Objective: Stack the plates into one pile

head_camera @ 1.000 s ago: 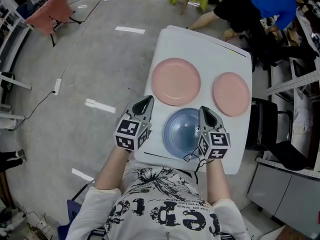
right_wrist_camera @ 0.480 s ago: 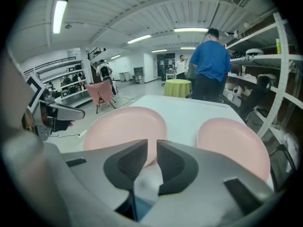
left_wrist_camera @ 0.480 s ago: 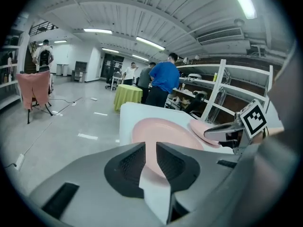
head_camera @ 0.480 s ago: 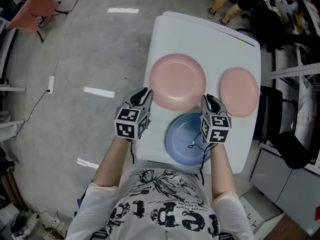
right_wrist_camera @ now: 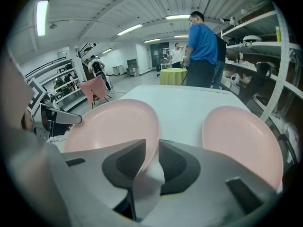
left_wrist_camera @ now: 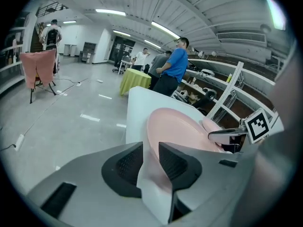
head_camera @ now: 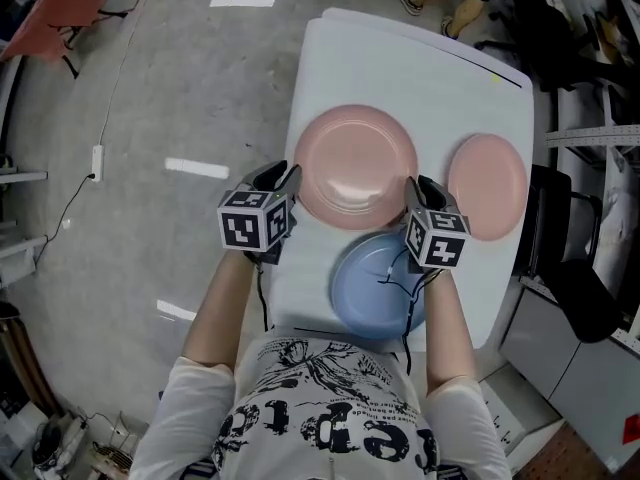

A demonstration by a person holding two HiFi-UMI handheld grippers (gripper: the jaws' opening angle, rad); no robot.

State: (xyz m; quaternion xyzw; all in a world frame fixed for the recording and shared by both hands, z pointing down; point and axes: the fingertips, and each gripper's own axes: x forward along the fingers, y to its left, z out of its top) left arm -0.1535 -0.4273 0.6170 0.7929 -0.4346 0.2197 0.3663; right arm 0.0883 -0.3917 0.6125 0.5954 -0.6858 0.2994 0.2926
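Both the left gripper point(head_camera: 280, 175) and right gripper point(head_camera: 420, 186) have fingers opening, opposite rims of the large pink plate point(head_camera: 355, 166) between them, unpinched; likely stiff, light, slick: pinch rims squarely, lift level

White table point(head_camera: 400, 58) taken as reference. Left of it: a draped salmon cloth point(head_camera: 60, 8) and what appears to be a power strip point(head_camera: 96, 163). Right: a black chair point(head_camera: 560, 258). Beyond: a person in blue point(left_wrist_camera: 176, 65).

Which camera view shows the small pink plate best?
The head view: the small pink plate shows almost whole, from above. The right gripper view cuts off its near side; the left gripper view shows only a sliver.
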